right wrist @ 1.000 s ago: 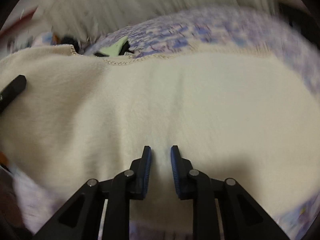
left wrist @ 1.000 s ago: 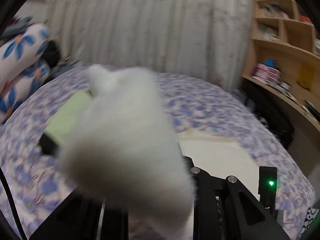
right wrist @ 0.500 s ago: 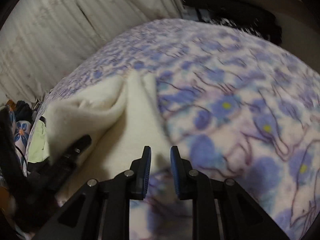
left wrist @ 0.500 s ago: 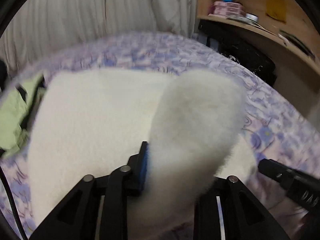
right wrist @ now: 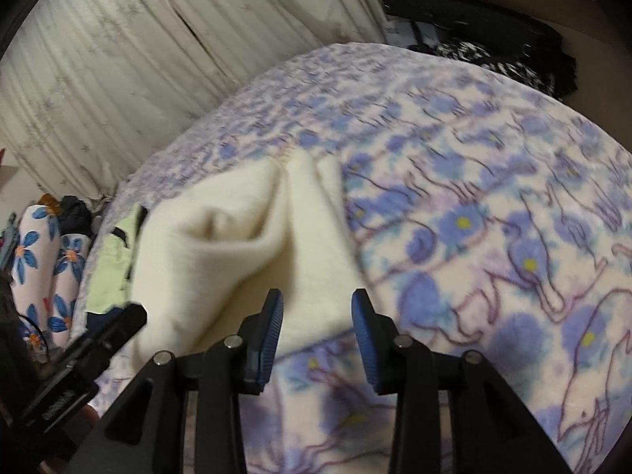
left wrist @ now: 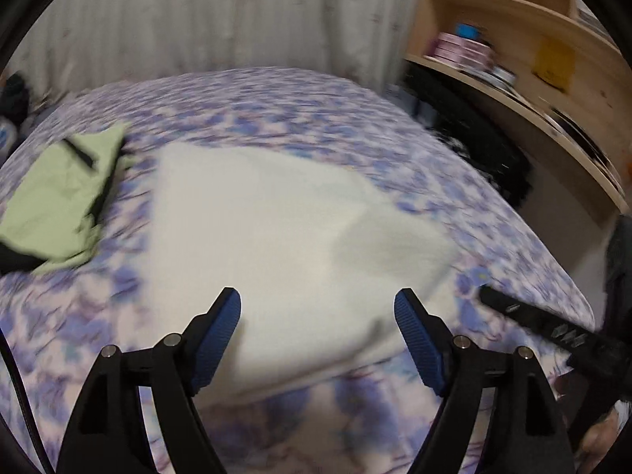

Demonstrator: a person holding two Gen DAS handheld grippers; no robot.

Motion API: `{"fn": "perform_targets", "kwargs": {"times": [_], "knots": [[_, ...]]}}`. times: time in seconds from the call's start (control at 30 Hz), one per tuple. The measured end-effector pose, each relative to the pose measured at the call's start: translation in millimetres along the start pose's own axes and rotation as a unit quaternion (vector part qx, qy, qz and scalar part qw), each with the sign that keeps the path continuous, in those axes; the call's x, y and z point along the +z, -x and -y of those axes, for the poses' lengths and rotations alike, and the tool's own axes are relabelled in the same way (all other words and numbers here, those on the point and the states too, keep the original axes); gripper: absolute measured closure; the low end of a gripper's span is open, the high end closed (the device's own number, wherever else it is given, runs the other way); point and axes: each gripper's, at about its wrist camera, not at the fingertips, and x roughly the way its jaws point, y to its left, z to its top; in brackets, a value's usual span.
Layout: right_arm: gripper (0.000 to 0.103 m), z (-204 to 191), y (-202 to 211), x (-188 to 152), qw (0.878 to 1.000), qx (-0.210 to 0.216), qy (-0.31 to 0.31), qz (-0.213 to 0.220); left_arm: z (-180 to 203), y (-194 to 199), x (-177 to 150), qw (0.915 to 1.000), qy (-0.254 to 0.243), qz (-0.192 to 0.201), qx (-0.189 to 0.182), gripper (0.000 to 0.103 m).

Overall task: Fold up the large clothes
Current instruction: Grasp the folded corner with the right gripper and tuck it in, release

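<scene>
Both grippers have let go of the cream fleece since a sec ago: it hung bunched in the left jaws then, and now lies dropped on the bed (left wrist: 276, 98), a floral purple-blue blanket that fills most of both views. On it, roughly mid-bed, sits the cream fleece garment (left wrist: 284, 229), folded over w/ one flap doubled on top; from the right wrist cam the fold (right wrist: 221, 245) reads as a soft roll, edges not squared yet. Judging by that, the fold looks laid but not tidied, so more smoothing or a second fold prob. remains. Beside it, apart, a light-green garment (left wrist: 59, 197) lies near the bed's far-left side, likely set aside so it stays clear of the work. The left gripper (left wrist: 318, 316) hangs just above the fleece's near edge, jaws opening wide, blue pads clear of the cloth, nothing pinched. The right gripper (right wrist: 318, 312) hovers at the garment's near corner, jaws also opening, cloth seen between but not pressed. Each gripper shows in the other's cam as a dark bar at frame edge.
</scene>
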Motion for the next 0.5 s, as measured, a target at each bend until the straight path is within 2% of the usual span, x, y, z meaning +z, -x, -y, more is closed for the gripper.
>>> {"fn": "perform_targets", "kwargs": {"times": [0.1,0.17,0.2,0.23,0.37,0.43,0.47,0.5], "knots": [[0.065,-18.6,4.3,14.9,1.000,0.025,0.014,-0.004,-28.6,3.6,-3.2,0.9993,0.028,-0.006,0.024,0.024],[0.053,-32.0,1.8,30.3,0.999,0.048,0.023,-0.012,-48.8,4.1,-5.3,0.9981,0.050,-0.014,0.034,0.024],[0.041,-37.7,-2.4,38.1,0.998,0.053,0.027,-0.017,-57.6,2.9,-6.4,0.9974,0.061,-0.019,0.034,0.024],[0.034,-43.2,-8.0,44.9,0.998,0.054,0.032,-0.022,-66.5,0.6,-6.9,0.9966,0.070,-0.027,0.033,0.024],[0.034,-56.2,-61.0,67.6,0.992,0.061,0.047,-0.102,-89.1,-11.1,-7.5,0.9943,0.087,-0.047,0.039,0.024],[0.034,-57.4,-95.6,71.0,0.984,0.073,0.045,-0.157,-96.8,-18.6,-6.1,0.9944,0.084,-0.053,0.036,0.024],[0.037,-57.6,-111.8,69.9,0.980,0.079,0.043,-0.178,-98.1,-22.1,-6.2,0.9943,0.083,-0.057,0.036,0.024],[0.053,-57.0,-123.0,68.2,0.977,0.084,0.041,-0.191,-100.6,-27.8,-5.7,0.9943,0.080,-0.062,0.036,0.024]]}}
